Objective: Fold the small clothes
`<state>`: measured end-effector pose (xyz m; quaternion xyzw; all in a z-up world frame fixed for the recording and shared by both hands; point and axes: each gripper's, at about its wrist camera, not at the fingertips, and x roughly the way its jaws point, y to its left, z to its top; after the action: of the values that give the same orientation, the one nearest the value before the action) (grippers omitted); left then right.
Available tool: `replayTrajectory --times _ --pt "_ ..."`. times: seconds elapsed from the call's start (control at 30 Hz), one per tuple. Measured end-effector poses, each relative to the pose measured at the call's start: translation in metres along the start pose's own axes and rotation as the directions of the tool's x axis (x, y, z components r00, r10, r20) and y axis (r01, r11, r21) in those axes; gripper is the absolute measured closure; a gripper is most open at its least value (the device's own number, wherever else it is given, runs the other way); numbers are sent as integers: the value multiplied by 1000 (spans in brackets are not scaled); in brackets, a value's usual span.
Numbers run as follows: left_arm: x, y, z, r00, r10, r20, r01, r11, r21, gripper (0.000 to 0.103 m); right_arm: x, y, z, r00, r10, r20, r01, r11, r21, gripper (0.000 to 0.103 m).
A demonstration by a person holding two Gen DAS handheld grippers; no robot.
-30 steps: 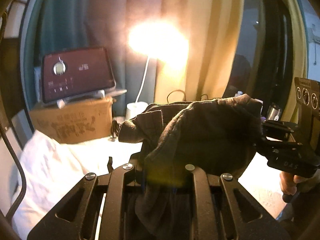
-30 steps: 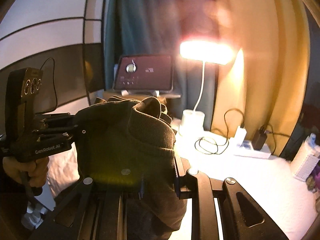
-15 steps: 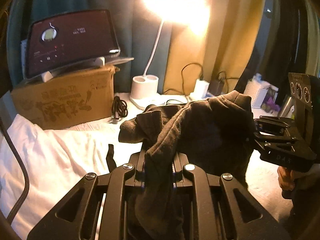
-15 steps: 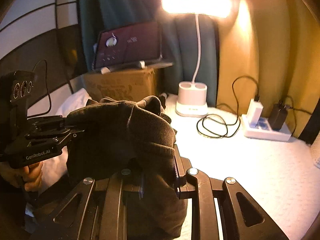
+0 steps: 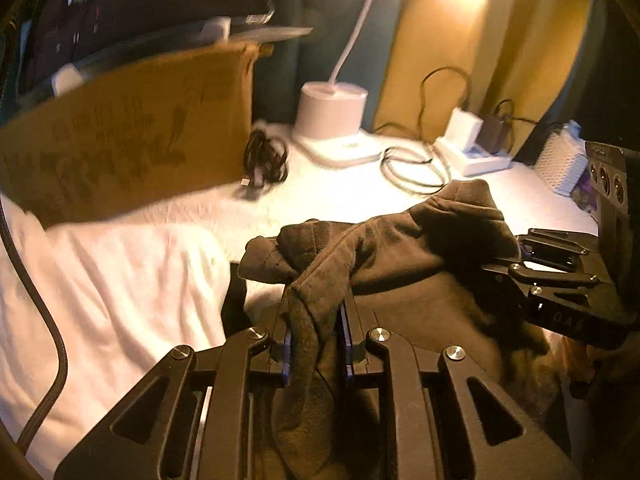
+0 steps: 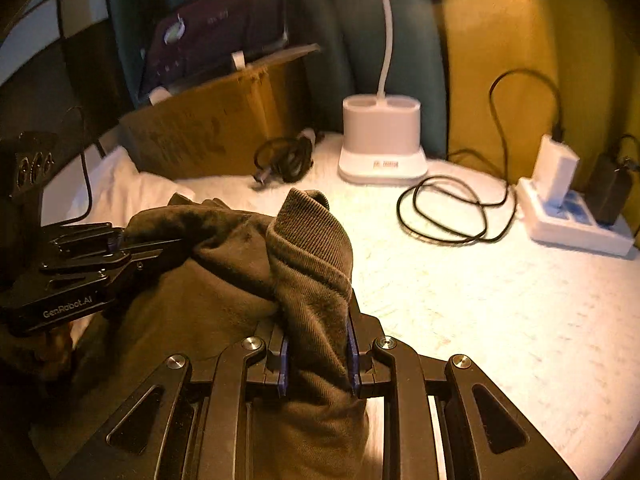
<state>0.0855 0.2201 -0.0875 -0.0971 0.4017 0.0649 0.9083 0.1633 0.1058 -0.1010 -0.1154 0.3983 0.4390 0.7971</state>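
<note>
Both claws have tipped down toward the white desk (image 6: 500, 320) since a second ago. The left claw (image 5: 316, 344) and right claw (image 6: 316, 356) each pinch the dark brown garment (image 6: 240, 264), bunched between them above the desk; no fold is laid yet

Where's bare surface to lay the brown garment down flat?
Best patch: the white surface ahead of the right gripper, short of the looped black cable. The back edge is crowded: lamp base, power strip, cable bundle, cardboard box. Both grippers hold the brown garment.
</note>
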Motion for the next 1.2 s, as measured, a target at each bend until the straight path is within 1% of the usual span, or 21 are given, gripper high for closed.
replayTrajectory --times 0.07,0.1,0.13,0.17,0.2,0.23,0.27,0.3,0.5,0.63,0.7,0.73,0.87,0.93,1.0,1.07,1.2 --pt "5 5 0 1000 3 -17 -3 1000 -25 86 11 -3 0 1000 -8 -25 8 1000 6 81" --pt "7 8 -1 1000 6 -25 -7 999 -37 86 15 -4 -1 999 -12 -33 12 1000 11 77" --pt "9 10 -1 999 9 -32 -11 999 -47 86 17 -5 -1 999 -25 -33 25 1000 12 69" --pt "11 12 -1 999 14 -37 -16 998 -58 86 19 -7 -3 999 -36 -35 37 999 15 64" --pt "11 14 -1 999 16 -41 -19 997 -69 86 21 -10 -3 998 -46 -40 47 999 28 54" --pt "11 16 -1 999 9 -44 -13 997 -79 86 22 -14 -3 998 -44 -46 46 998 46 48" --pt "11 17 -1 999 7 -47 -11 996 -85 82 22 -18 -3 998 -37 -49 40 997 66 46" --pt "12 18 -2 999 11 -52 -16 996 -90 81 23 -21 -4 998 -28 -49 32 996 79 45" --pt "12 18 -1 998 29 -56 -34 996 -88 80 21 -21 -5 998 -36 -45 39 995 86 44" --pt "5 21 2 997 69 -31 -72 992 -108 80 15 -23 -4 998 -50 -45 54 993 101 44" --pt "3 22 3 995 96 -21 -98 991 -95 80 11 -25 -3 997 -70 -39 74 991 107 44" --pt "4 22 2 995 101 -23 -103 991 -90 80 8 -27 -2 997 -71 -34 75 990 118 42" --pt "4 24 1 993 111 -29 -113 990 -90 80 -1 -31 1 994 -104 -39 108 985 133 41" --pt "6 27 0 993 115 -29 -118 988 -98 80 -6 -31 -1 988 -152 -38 156 981 115 41" --pt "11 30 0 994 105 -39 -109 988 -108 80 -5 -33 -4 983 -176 -47 180 978 104 41" --pt "11 28 0 992 116 -39 -120 988 -97 80 0 -37 -7 983 -172 -67 179 977 114 41" --pt "7 26 0 990 131 -46 -134 987 -88 80 1 -39 -10 982 -179 -65 186 977 106 41"
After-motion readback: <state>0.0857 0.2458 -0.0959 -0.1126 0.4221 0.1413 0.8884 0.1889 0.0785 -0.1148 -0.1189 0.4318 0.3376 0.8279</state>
